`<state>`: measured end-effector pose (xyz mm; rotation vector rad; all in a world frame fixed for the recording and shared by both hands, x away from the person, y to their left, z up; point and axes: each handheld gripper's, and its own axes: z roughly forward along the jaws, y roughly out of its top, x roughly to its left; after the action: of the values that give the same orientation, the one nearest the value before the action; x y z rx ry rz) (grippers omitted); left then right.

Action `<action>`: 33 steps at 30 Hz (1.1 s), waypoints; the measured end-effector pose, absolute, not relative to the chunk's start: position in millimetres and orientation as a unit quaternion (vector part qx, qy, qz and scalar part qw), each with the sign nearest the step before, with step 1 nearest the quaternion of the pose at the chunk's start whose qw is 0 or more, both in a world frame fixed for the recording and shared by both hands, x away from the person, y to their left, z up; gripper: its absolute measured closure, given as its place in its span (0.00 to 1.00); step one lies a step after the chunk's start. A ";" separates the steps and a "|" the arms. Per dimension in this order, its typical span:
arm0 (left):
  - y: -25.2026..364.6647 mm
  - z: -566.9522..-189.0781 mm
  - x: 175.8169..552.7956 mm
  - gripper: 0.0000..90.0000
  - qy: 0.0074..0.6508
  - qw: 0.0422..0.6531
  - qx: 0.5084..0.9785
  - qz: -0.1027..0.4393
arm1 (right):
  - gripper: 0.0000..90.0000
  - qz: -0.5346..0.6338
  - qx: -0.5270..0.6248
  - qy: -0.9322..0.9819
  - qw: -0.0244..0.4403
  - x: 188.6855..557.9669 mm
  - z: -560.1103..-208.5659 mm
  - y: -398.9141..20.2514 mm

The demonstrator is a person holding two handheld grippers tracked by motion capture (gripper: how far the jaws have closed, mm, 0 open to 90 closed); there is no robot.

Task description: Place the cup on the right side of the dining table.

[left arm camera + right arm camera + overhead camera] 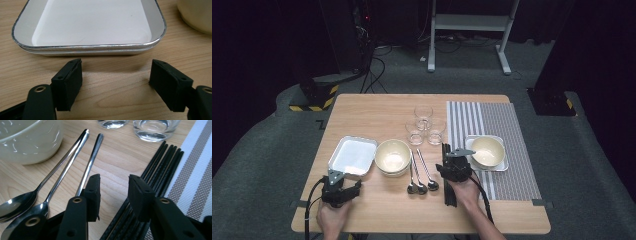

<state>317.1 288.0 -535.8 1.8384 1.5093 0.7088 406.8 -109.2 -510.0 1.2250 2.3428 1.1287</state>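
My left gripper [338, 181] rests near the table's front left edge, just short of the white tray [353, 156]. In the left gripper view its jaws [116, 82] stand wide open over bare wood, with the tray's silver rim [87, 47] right ahead. My right gripper [451, 165] hovers over the near part of a bundle of black chopsticks [446, 150]. In the right gripper view it is open [113, 192]. The chopsticks [162, 165] run under its right jaw, and nothing is gripped. Three spoons [67, 162] lie just left of it.
A cream bowl [393, 156] sits between the tray and the spoons [419, 175]. Three glasses [424, 125] stand behind them. On the striped placemat [507, 125] at the right, a second tray [503, 165] holds another cream bowl [487, 150].
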 end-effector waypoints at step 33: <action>288.1 -535.7 317.0 0.29 0.575 0.323 0.702 0.270 | 0.87 0.341 0.379 0.852 0.120 404.9 -519.8 -61.9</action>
<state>317.0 288.1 -535.7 1.8428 1.5084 0.7089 404.9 -61.9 -519.8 1.1068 2.4906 0.9961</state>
